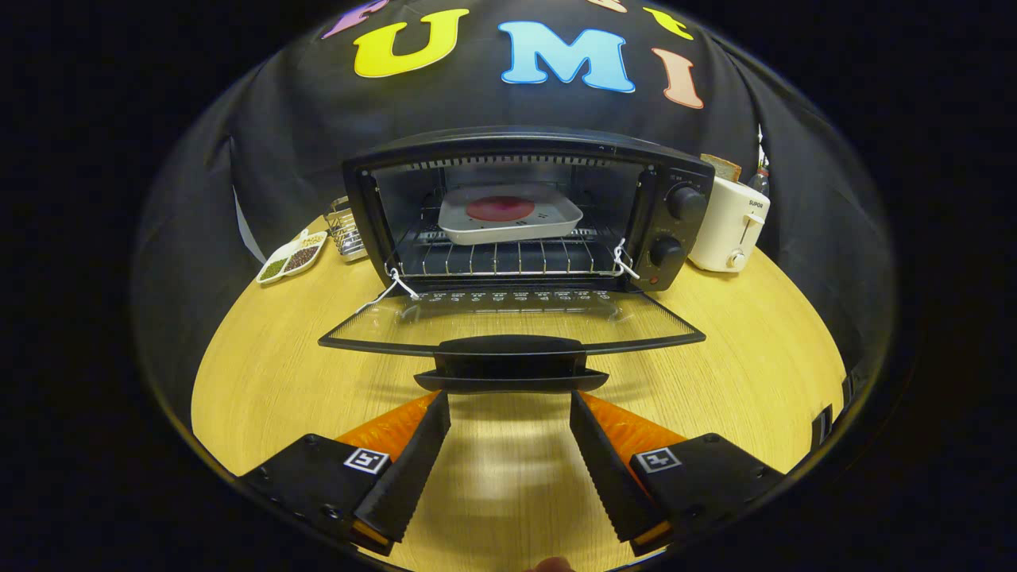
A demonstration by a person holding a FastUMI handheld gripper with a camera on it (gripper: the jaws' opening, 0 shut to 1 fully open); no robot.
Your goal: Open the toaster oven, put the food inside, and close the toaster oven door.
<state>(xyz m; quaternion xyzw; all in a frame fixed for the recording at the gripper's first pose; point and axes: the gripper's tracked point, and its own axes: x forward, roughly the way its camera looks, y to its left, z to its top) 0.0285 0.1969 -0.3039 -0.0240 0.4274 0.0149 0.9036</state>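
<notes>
in the gripper view, the toaster oven (524,210) stood at the back of a wooden table (262,373), against the black cloth wall. its glass door (512,318) lay folded down flat toward the camera, with the dark door handle (510,367) at its near edge. white string (397,282) was tied at both lower corners of the opening, by the door's hinges. inside, on the wire rack (500,256), sat a pale square tray (510,213) holding a round red piece of food (500,208). two black knobs (685,202) ran down the oven's right panel.

to the right of the oven stood a white toaster (729,226) with a slice of bread (721,166) poking from its top, and something small behind it that was too unclear to name. to the left of the oven were a small wire basket (346,229) and, nearer the table's edge, a divided white dish (292,257) of dark and green bits.

nothing lay on the table between the fingers and the door. the gripper (510,409) was spread wide, its fingers well apart and holding nothing. their tips sat just below the door handle, one at each end of it, close under its lower lip; whether they touched it could not be told. a fingertip (551,565) of the person showed at the very bottom.
</notes>
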